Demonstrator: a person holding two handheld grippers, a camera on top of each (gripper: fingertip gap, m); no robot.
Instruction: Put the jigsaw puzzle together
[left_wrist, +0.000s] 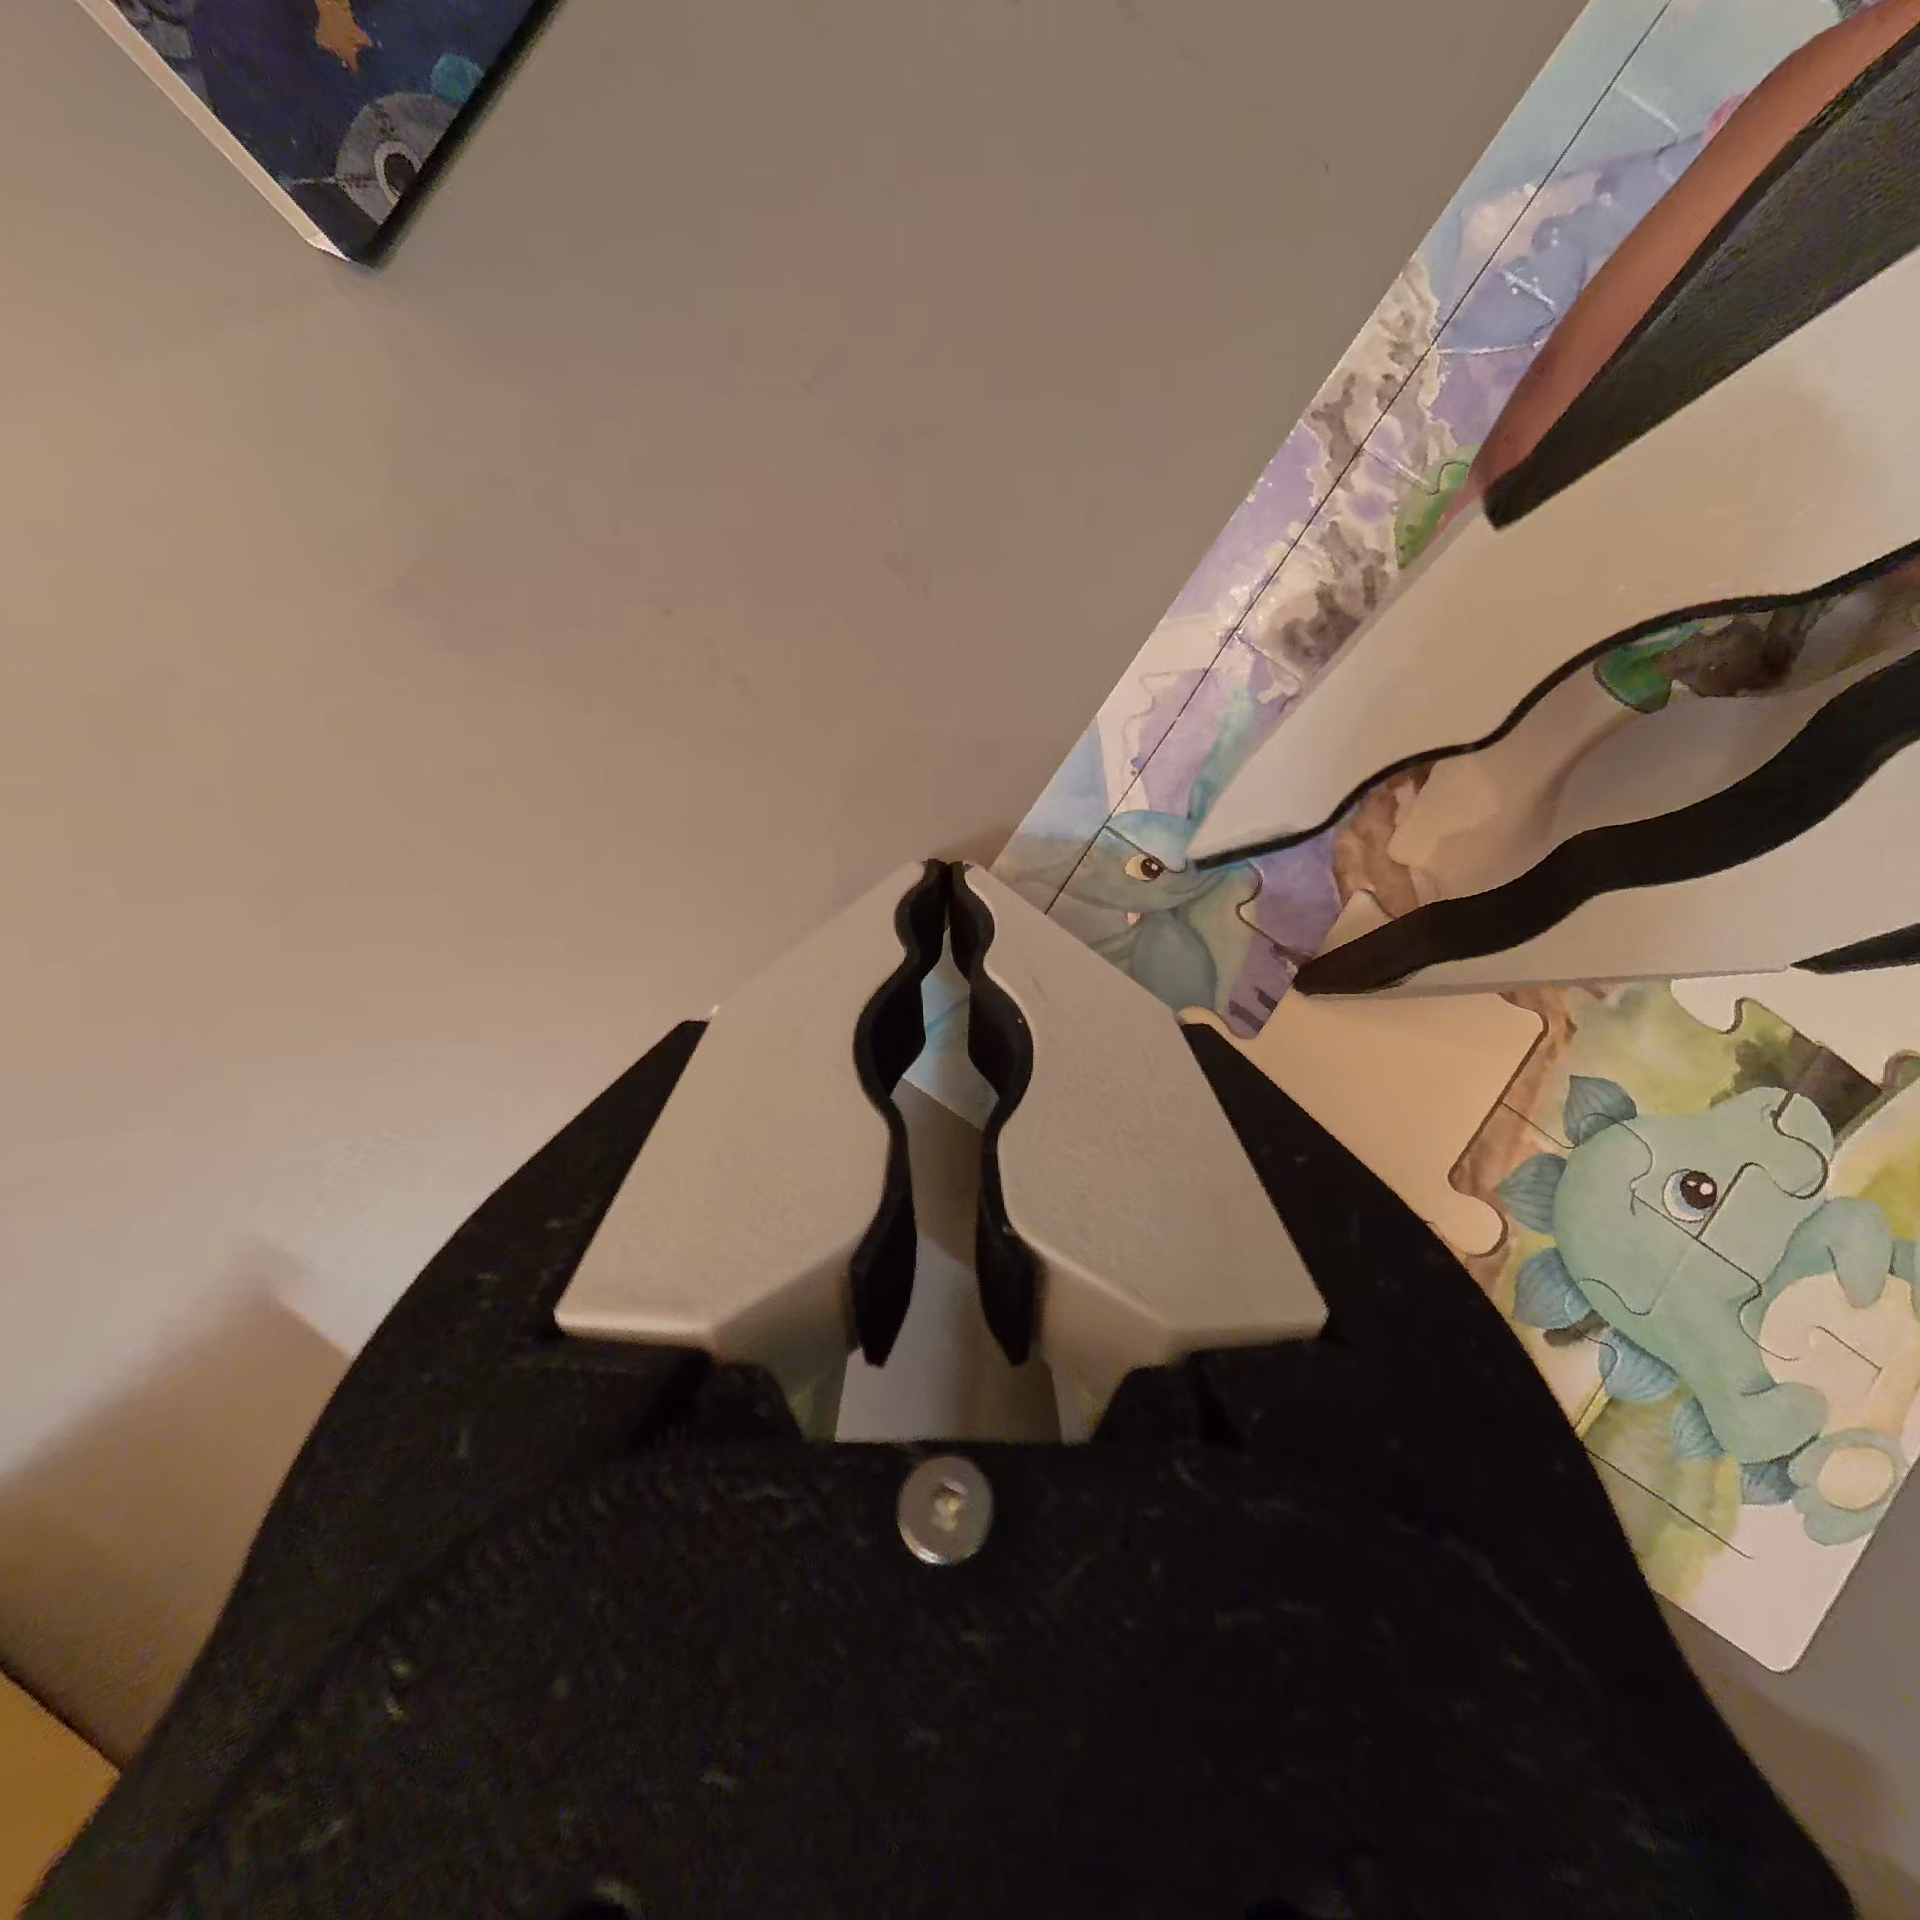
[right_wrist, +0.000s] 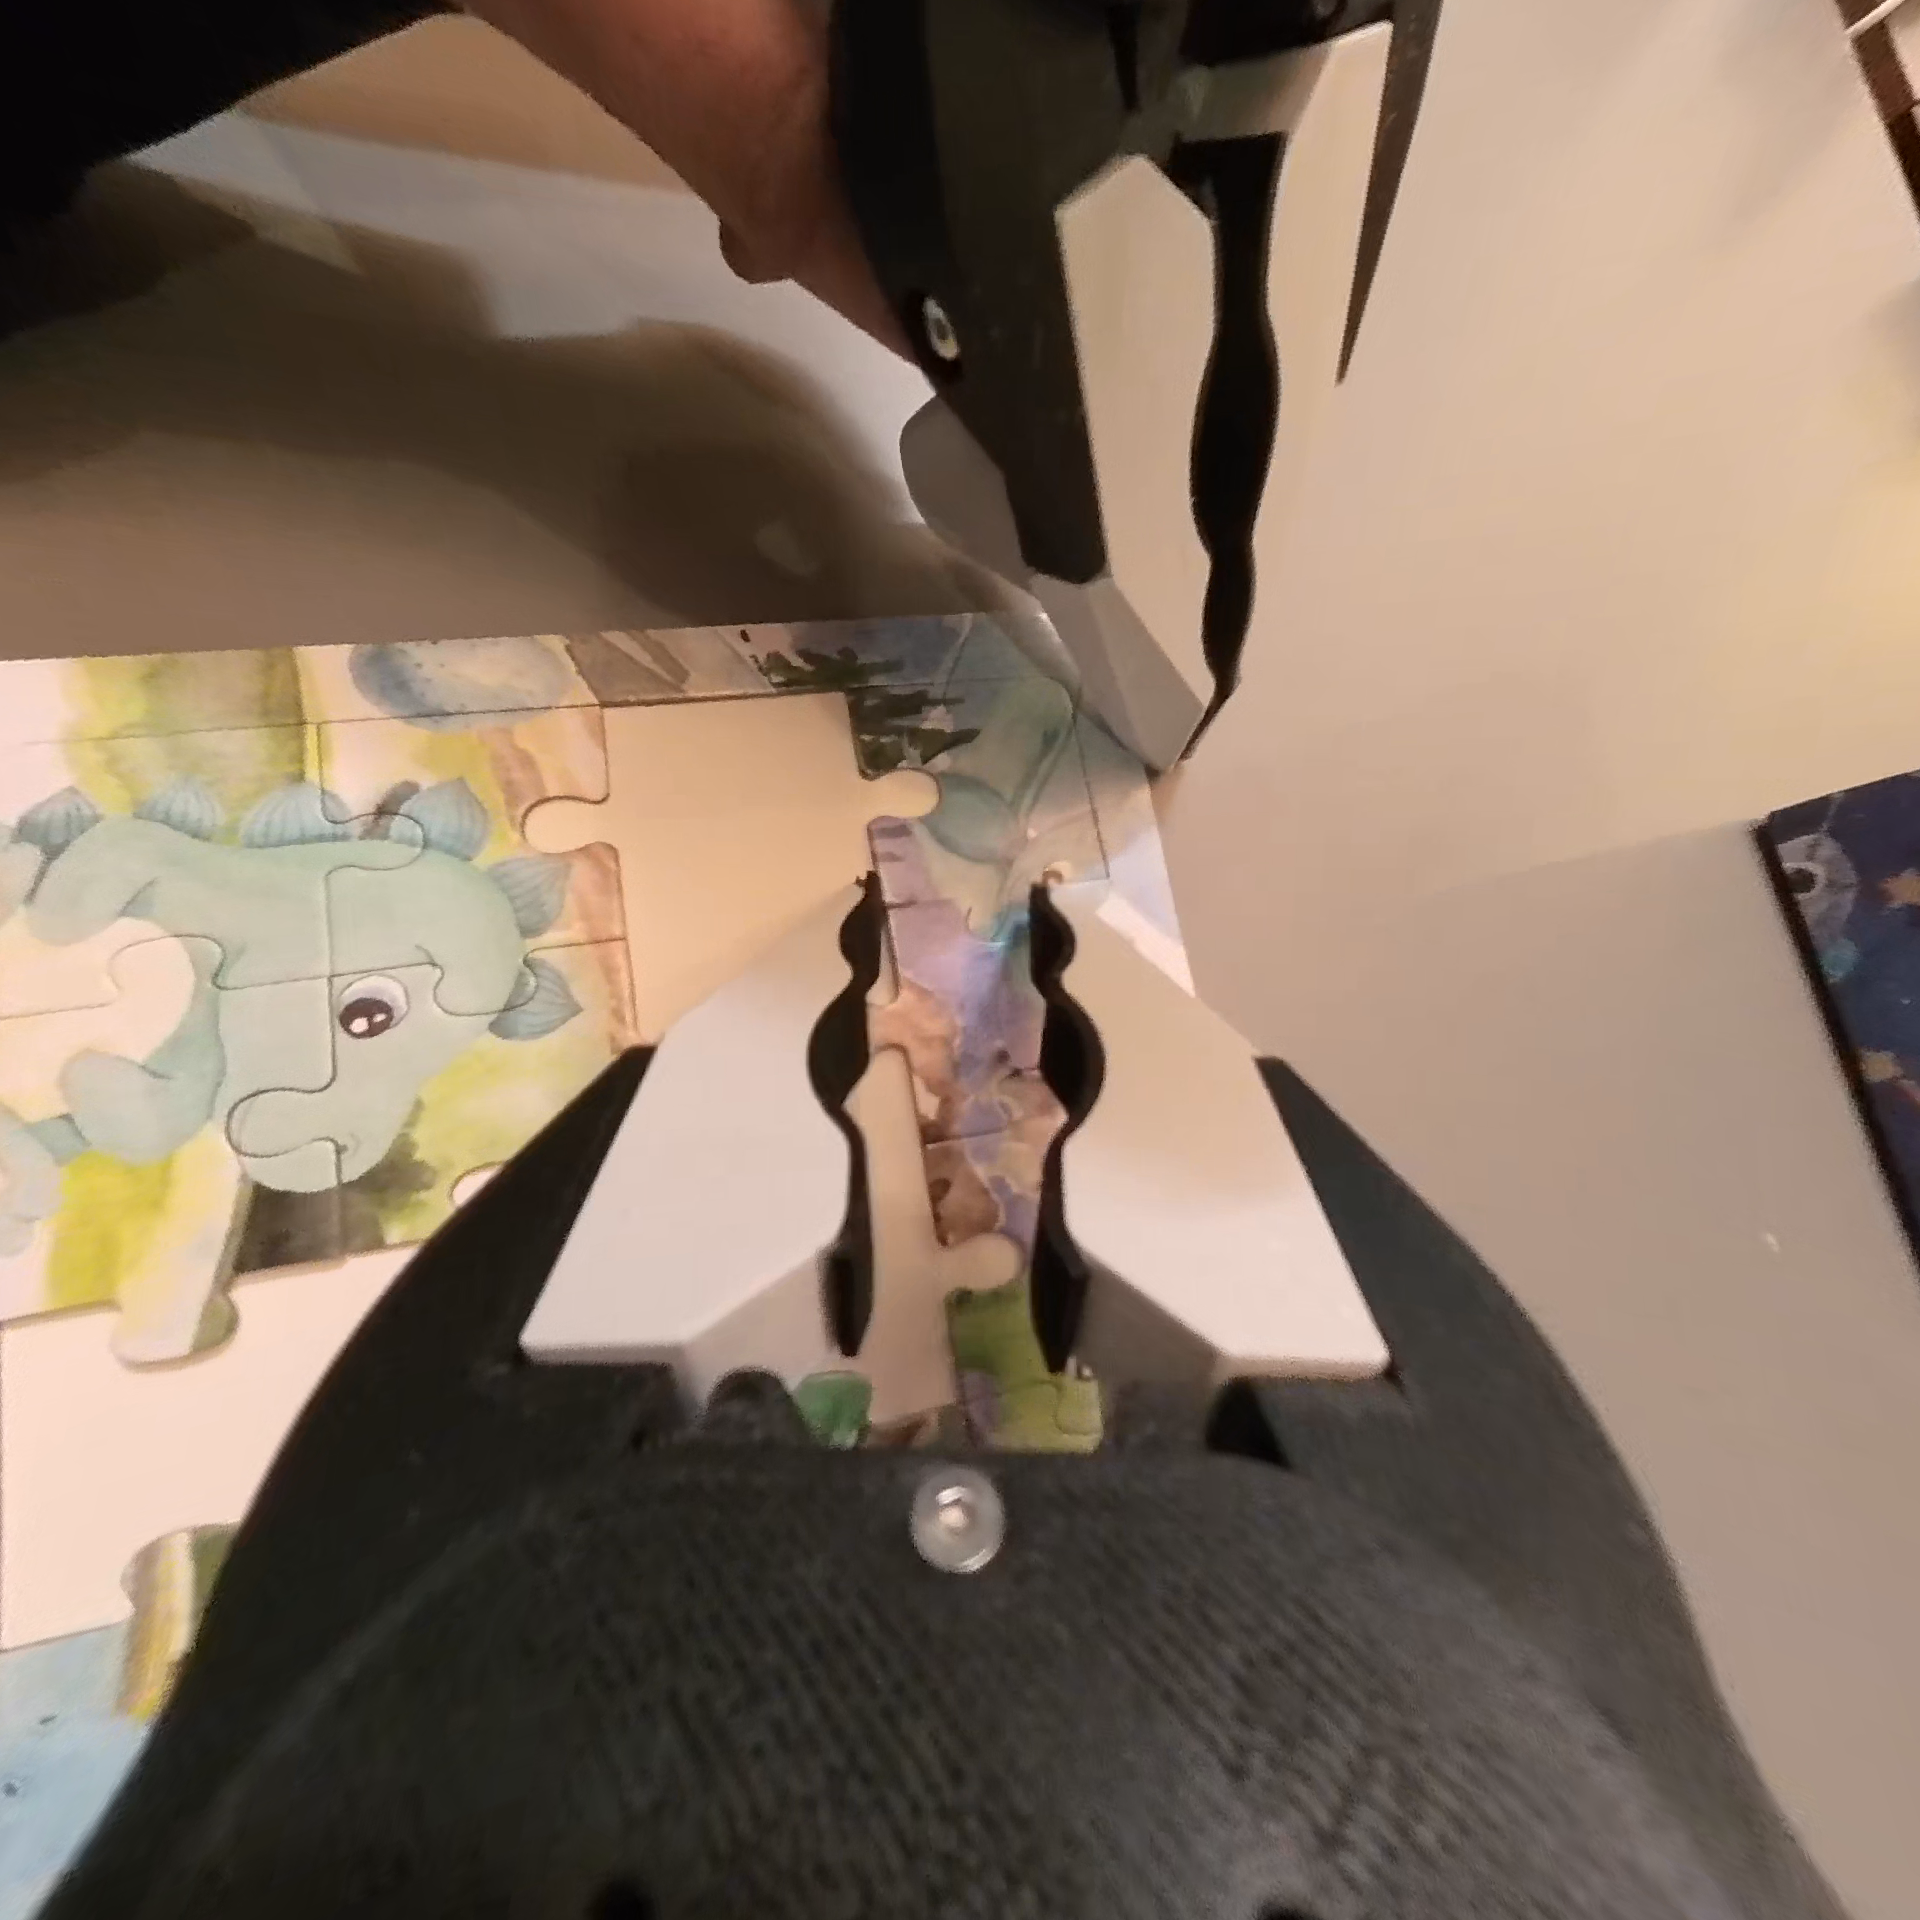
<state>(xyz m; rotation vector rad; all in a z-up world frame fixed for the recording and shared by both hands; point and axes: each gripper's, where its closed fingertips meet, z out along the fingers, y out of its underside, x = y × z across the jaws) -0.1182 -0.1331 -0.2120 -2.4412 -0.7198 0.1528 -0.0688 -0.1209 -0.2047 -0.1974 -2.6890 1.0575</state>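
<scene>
The puzzle board (left_wrist: 1340, 582) lies flat on the grey table. Joined pieces on it show a green-blue dinosaur (left_wrist: 1704, 1247), also in the right wrist view (right_wrist: 312, 935); cream gaps (right_wrist: 727, 810) show bare board. My right gripper (right_wrist: 954, 883) is open, with its fingers standing on either side of a strip of purple-blue pieces (right_wrist: 977, 997) along the board's edge. In the left wrist view the right gripper (left_wrist: 1257, 920) stands on a blue dinosaur piece (left_wrist: 1153, 904). My left gripper (left_wrist: 945, 873) is shut, with its tips at the board's corner, also seen from the right wrist view (right_wrist: 1210, 717).
A box with a dark blue picture (left_wrist: 343, 104) lies on the table beyond the left gripper and shows at the right edge of the right wrist view (right_wrist: 1849, 935). A person's hand (right_wrist: 769, 156) holds the left gripper. A brown cardboard edge (left_wrist: 42, 1745) is at lower left. Across from one pair of fingers to the other is roughly 5 cm. My right tips are roughly 9 cm from the green-blue dinosaur (left_wrist: 1704, 1247). The right camera catches it too, in the right wrist view (right_wrist: 309, 974).
</scene>
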